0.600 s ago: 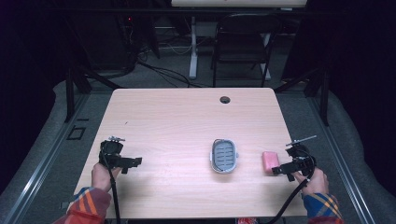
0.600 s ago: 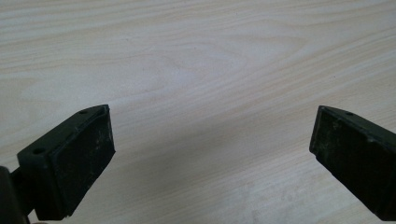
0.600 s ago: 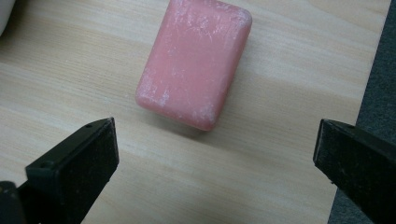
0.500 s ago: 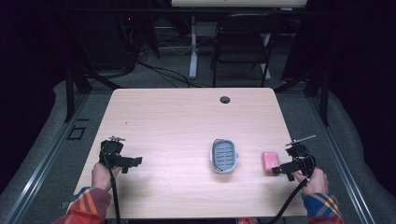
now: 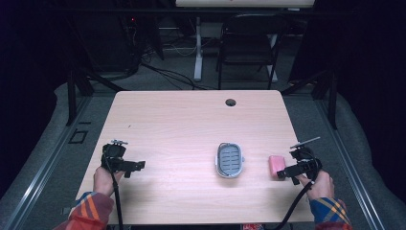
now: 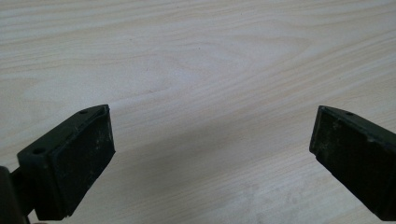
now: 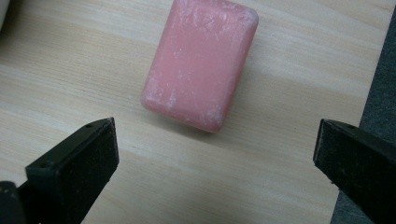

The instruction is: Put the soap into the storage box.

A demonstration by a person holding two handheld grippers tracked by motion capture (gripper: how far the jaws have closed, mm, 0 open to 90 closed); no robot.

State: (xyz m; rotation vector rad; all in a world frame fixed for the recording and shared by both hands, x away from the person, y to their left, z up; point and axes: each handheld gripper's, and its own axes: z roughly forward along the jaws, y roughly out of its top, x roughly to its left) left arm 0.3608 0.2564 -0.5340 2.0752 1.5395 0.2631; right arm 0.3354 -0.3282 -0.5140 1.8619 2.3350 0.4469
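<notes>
- Right claw (image 5: 283,173): jaws spread wide, empty, low over the pale wooden bench (image 5: 182,124), just right of the pink rectangular soap bar (image 7: 201,63).
- Left claw (image 5: 136,166): wide, empty, well left of the soap.
- Grey oval slatted soap dish (image 5: 230,159): near the soap's left.
- Step, judged: approach; next, straddle the soap and close.

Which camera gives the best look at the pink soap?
The right gripper view: the soap lies close, just ahead of the open jaws, its scuffed top plain. The high view shows it small, beside the right gripper.
</notes>
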